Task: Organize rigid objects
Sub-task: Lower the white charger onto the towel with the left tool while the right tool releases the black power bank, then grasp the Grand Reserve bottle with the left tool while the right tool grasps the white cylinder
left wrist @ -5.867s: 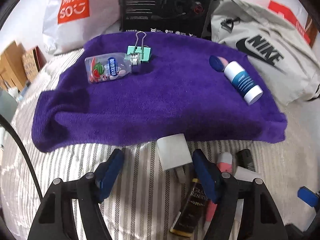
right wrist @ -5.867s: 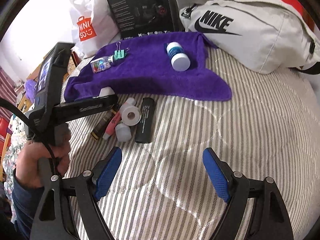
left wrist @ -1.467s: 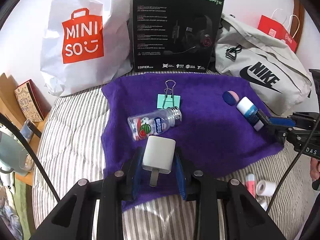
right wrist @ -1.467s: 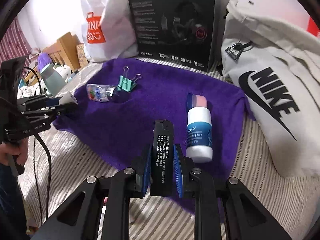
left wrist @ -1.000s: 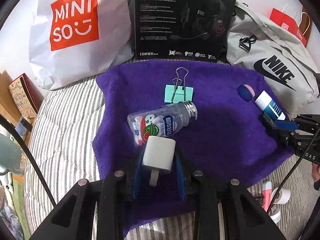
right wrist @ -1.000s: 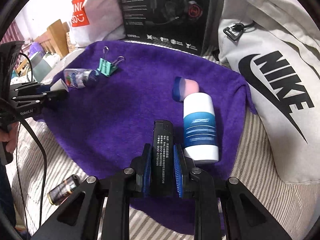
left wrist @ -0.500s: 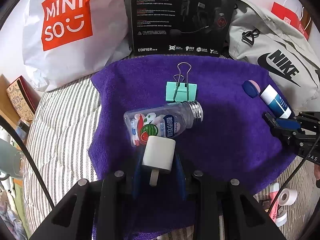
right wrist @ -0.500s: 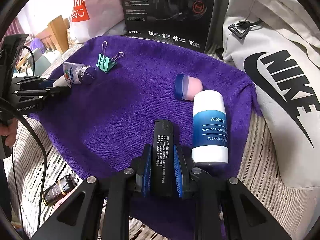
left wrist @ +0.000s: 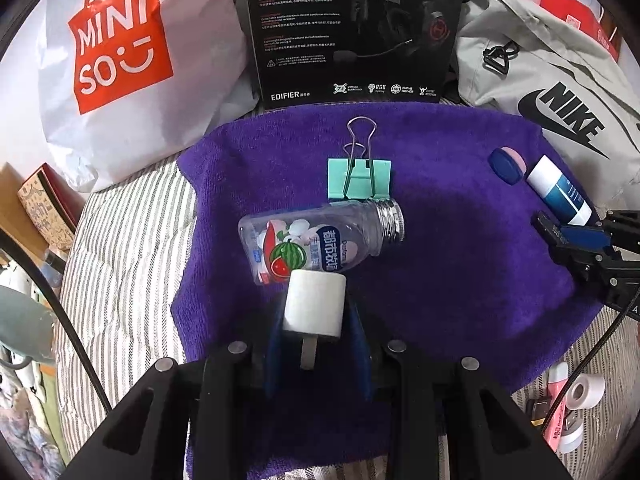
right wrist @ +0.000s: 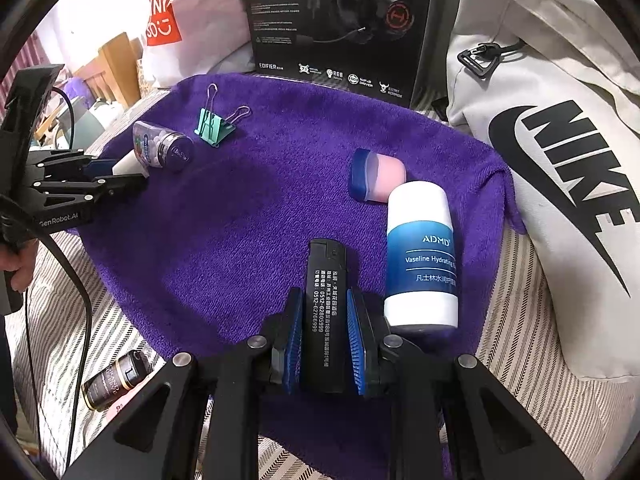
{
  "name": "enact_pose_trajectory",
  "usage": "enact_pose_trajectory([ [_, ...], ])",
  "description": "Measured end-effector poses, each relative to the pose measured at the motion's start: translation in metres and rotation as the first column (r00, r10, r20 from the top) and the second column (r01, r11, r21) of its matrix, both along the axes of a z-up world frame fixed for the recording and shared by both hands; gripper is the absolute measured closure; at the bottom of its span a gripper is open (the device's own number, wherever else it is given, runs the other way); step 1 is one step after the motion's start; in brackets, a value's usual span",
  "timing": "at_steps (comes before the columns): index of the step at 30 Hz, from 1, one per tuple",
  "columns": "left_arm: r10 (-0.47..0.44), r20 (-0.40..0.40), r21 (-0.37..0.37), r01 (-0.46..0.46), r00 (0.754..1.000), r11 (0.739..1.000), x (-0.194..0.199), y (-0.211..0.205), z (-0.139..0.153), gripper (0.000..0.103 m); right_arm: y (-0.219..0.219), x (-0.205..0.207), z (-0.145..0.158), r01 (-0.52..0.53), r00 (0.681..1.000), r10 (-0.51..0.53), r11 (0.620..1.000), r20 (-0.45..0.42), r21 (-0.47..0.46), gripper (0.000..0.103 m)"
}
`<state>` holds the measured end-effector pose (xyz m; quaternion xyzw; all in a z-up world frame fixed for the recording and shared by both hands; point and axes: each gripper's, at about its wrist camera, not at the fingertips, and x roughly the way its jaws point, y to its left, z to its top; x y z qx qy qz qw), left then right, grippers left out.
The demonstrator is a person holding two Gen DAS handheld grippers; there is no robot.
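Observation:
My left gripper [left wrist: 314, 344] is shut on a white charger plug [left wrist: 314, 307], held low over the near part of the purple towel [left wrist: 460, 280], just short of a clear candy bottle [left wrist: 316, 246] that lies on its side. A mint binder clip [left wrist: 359, 178] lies behind the bottle. My right gripper [right wrist: 323, 340] is shut on a flat black case [right wrist: 325, 312] over the towel [right wrist: 248, 216], right beside a white and blue lotion bottle [right wrist: 422, 260]. A small blue and pink box [right wrist: 376, 176] lies behind the lotion.
A black headset box [left wrist: 352, 28], a white Miniso bag [left wrist: 116, 52] and a grey Nike bag [right wrist: 560, 160] stand behind the towel. On the striped bedding lie a dark small bottle [right wrist: 116, 380], a white tape roll [left wrist: 586, 390] and a pink tube [left wrist: 560, 420].
Both grippers have moved forward and lower over the towel with their objects still held. The candy bottle and the lotion bottle now sit closer in the views.

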<state>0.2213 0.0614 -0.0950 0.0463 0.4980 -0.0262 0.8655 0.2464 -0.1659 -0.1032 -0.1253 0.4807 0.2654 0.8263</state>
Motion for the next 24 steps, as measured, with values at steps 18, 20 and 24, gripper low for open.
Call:
enact_pose_trajectory([
  [18, -0.007, 0.060, -0.028, 0.009, 0.998, 1.000, -0.053, -0.021, 0.045, 0.049, -0.029, -0.043, 0.044, 0.078, 0.996, -0.080, 0.995, 0.026, 0.064, 0.047],
  [20, -0.049, 0.073, -0.036, 0.052, 0.996, 0.998, -0.071, -0.033, 0.048, 0.049, -0.037, -0.060, 0.053, 0.095, 0.994, -0.100, 0.992, 0.047, 0.087, 0.043],
  [24, -0.133, 0.061, -0.028, 0.135, 0.989, 0.991, -0.102, -0.059, 0.039, 0.049, -0.052, -0.090, 0.060, 0.136, 0.988, -0.144, 0.984, 0.061, 0.116, 0.040],
])
